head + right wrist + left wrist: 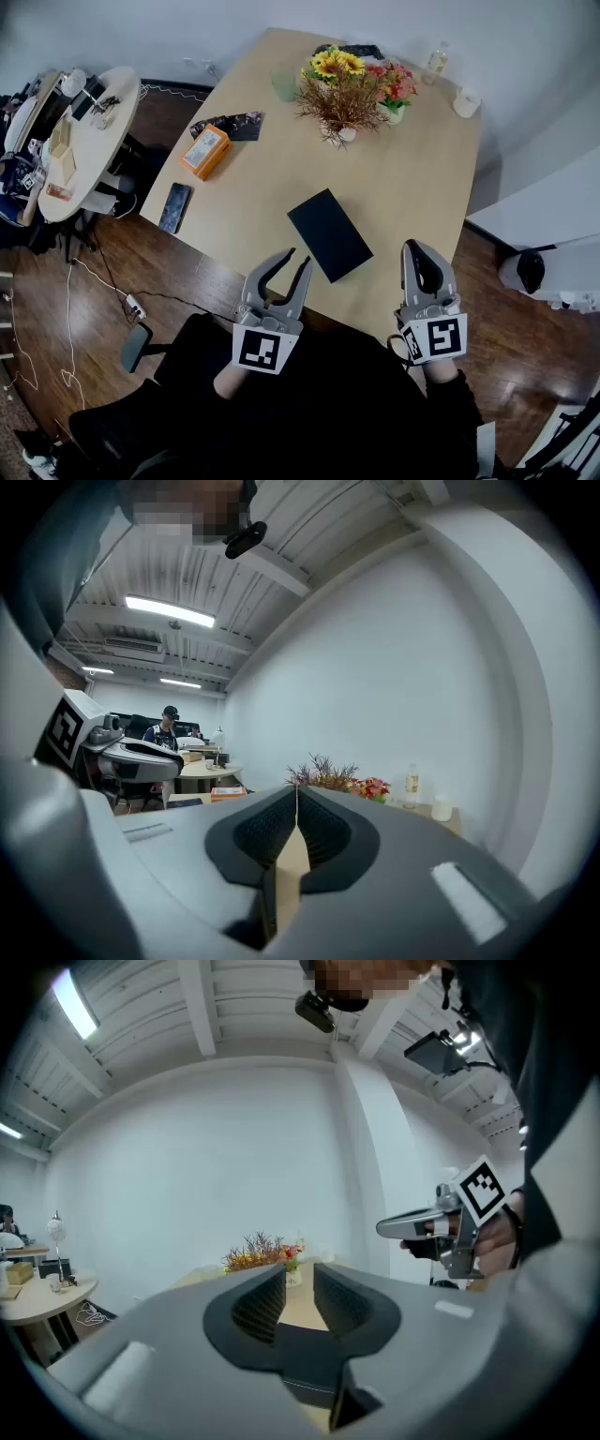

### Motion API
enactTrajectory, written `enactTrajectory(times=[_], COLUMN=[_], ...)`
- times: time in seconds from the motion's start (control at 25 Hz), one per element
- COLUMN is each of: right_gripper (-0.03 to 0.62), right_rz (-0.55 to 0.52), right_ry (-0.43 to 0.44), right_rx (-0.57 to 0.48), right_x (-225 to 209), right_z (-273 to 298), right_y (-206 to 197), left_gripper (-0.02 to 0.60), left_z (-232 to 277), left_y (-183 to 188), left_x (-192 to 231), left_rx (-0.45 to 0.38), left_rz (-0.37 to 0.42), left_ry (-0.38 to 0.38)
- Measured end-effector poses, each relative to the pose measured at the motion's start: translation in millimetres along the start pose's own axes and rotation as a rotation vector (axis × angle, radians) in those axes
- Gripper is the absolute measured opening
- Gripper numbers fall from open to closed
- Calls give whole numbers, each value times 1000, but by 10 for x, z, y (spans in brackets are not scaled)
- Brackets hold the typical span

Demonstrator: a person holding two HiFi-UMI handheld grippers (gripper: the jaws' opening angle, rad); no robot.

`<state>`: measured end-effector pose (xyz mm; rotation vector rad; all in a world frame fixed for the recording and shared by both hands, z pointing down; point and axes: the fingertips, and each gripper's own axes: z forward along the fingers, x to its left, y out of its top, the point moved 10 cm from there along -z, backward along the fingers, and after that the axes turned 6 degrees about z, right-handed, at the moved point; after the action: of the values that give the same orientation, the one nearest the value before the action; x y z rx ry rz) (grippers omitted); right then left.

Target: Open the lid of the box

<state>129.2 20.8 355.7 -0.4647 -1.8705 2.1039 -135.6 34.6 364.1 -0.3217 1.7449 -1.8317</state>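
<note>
Left claw (300, 259) is held empty at a narrow gap and right claw (415, 251) is pressed together, both at the tabletop's (412, 178) near edge. The box (330, 234), flat and black, is laid just ahead between them. It is judged light, stiff and slick, best taken at a lid edge with the base pinned. Flowers (342, 94) and phone (175, 207) are set well apart, so no obstruction is expected.

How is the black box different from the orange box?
The black box is plain and larger; the orange box is smaller with a white patch on top. The black box lies at the near edge, the orange box farther back and left. Both rest on the table, untouched.
</note>
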Motion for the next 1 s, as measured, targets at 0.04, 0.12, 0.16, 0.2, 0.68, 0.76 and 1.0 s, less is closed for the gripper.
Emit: enactTrajectory(times=[0.04, 0.12, 0.16, 0.2, 0.68, 0.76, 1.0], right_gripper=[8, 8, 8, 8, 8, 8, 11], right_rz=[0, -1, -2, -3, -7, -19, 11], right_ry=[1, 4, 6, 7, 29, 50, 256], right_rx=[0, 0, 1, 1, 48, 83, 289], right_x=[-1, -3, -4, -5, -86, -140, -244], right_z=[-2, -6, -9, -11, -31, -2, 155], right_y=[-3, -6, -5, -3, -106, -186, -608], left_gripper=[74, 74, 74, 74, 76, 92, 265], left_z=[0, 2, 3, 2, 4, 10, 58], left_y=[-2, -3, -1, 1, -510, -643, -1045], left_x=[-8, -20, -25, -29, -188, -250, -565], left_rx=[-3, -5, -5, -4, 179, 226, 360], left_rz=[-5, -7, -1, 6, -31, -55, -105], left_ry=[2, 1, -1, -3, -43, -57, -123])
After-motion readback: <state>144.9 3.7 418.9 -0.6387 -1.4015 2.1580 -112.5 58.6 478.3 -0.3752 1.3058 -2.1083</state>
